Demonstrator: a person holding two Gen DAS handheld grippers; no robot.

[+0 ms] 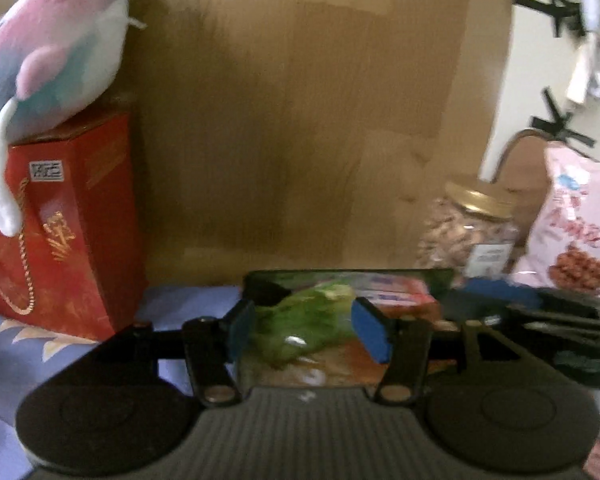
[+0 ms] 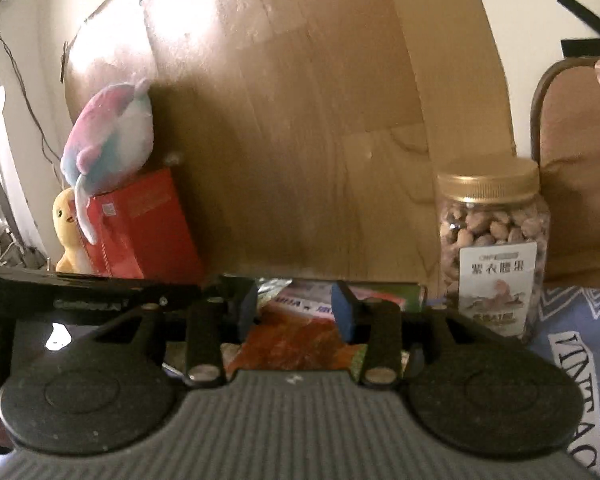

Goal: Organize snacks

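A flat green and orange snack packet (image 1: 320,320) lies between the blue pads of my left gripper (image 1: 306,326), which is closed on its sides just above the blue cloth. The same snack packet (image 2: 296,336) sits between the pads of my right gripper (image 2: 294,310), which also grips it. The right gripper shows at the right of the left wrist view (image 1: 500,290). A clear jar of nuts (image 2: 494,248) with a gold lid stands to the right; it also shows in the left wrist view (image 1: 470,228). A pink snack bag (image 1: 576,228) stands beside the jar.
A red gift box (image 1: 60,228) stands at left with a pastel plush toy (image 1: 48,44) on top; both show in the right wrist view (image 2: 140,224). A yellow plush (image 2: 66,232) sits beside the box. A wooden panel (image 1: 300,120) forms the back. A patterned blue cloth (image 2: 576,344) covers the surface.
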